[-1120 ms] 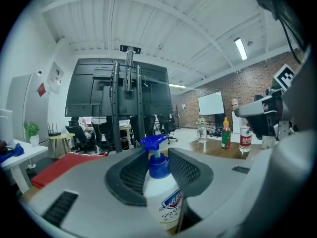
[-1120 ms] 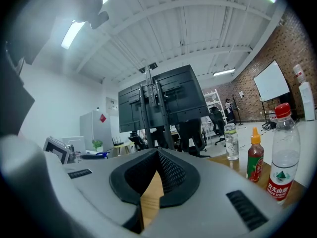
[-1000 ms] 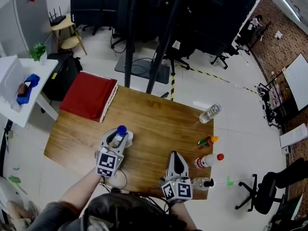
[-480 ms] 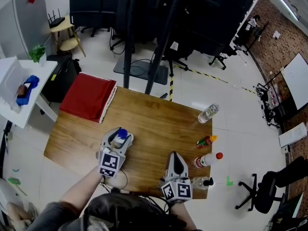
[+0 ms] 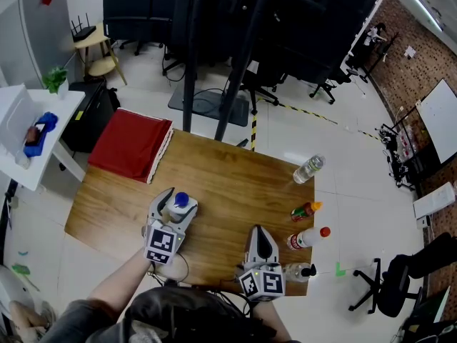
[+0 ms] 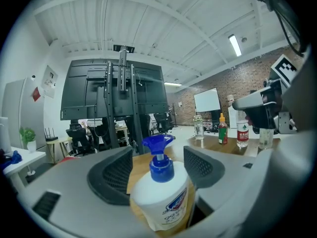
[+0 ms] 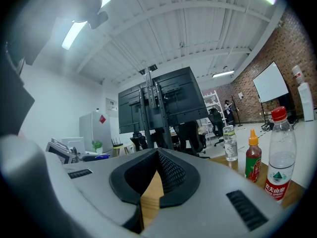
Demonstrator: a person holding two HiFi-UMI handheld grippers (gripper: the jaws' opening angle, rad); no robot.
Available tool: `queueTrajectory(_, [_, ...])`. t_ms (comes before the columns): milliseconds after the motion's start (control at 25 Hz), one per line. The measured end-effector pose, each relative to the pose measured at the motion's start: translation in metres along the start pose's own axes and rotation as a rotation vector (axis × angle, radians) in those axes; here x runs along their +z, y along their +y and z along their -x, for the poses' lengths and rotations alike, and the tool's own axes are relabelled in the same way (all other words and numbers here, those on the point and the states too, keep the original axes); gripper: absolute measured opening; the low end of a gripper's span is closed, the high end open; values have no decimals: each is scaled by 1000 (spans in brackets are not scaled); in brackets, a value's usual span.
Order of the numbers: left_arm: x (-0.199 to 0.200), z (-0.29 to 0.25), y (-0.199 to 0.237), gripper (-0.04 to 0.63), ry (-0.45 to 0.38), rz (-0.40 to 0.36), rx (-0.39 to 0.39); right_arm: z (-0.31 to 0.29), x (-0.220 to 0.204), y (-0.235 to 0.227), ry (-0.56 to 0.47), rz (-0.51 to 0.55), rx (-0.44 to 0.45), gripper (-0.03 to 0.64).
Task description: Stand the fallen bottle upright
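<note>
A white pump bottle [image 5: 181, 199] with a blue pump head stands upright on the wooden table [image 5: 235, 181], near its front left. My left gripper [image 5: 178, 200] reaches around it from the near side. In the left gripper view the bottle [image 6: 161, 195] fills the gap, and the left gripper [image 6: 158, 151] has just been opening: both pads [image 6: 115, 175] stand clear of the bottle's sides. My right gripper [image 5: 258, 232] rests at the table's front edge. In its own view the right gripper [image 7: 157, 153] is shut, tips together, with nothing between them.
Several other bottles stand along the table's right edge: a clear one [image 5: 310, 168], a red sauce bottle [image 5: 305, 210], a red-capped water bottle [image 5: 307, 239] and a black-topped one [image 5: 298, 271]. A red cloth [image 5: 132, 143] covers the far left corner.
The left gripper's jaws have spread away from the pump bottle, which stays standing between them. The right gripper has not moved.
</note>
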State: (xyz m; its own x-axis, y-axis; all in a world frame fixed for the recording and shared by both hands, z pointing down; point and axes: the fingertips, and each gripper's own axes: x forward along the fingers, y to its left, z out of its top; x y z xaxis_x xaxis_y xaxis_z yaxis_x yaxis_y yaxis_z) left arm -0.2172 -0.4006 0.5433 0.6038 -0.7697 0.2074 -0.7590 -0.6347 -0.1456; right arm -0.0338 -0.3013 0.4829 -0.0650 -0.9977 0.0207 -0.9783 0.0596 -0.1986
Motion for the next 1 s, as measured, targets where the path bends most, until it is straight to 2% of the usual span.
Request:
queueTrajectory(280, [9, 31, 15, 351, -59, 83, 53, 0, 4, 4, -12, 13, 3, 17])
queueTrajectory(440, [18, 51, 12, 351, -83, 154, 31, 3, 3, 8, -15, 8, 2, 17])
queueTrajectory(640, [31, 70, -2, 342, -101, 180, 3, 10, 3, 18, -16, -7, 6, 17])
queueTrajectory(800, [37, 82, -3, 208, -113, 184, 6, 17, 8, 28, -25, -3, 16, 17])
queueTrajectory(920, [44, 90, -2, 151, -127, 166, 11, 22, 9, 33, -29, 11, 26, 17])
queueTrajectory(1000, [46, 95, -2, 64, -132, 159, 7, 24, 9, 36, -28, 20, 36, 17])
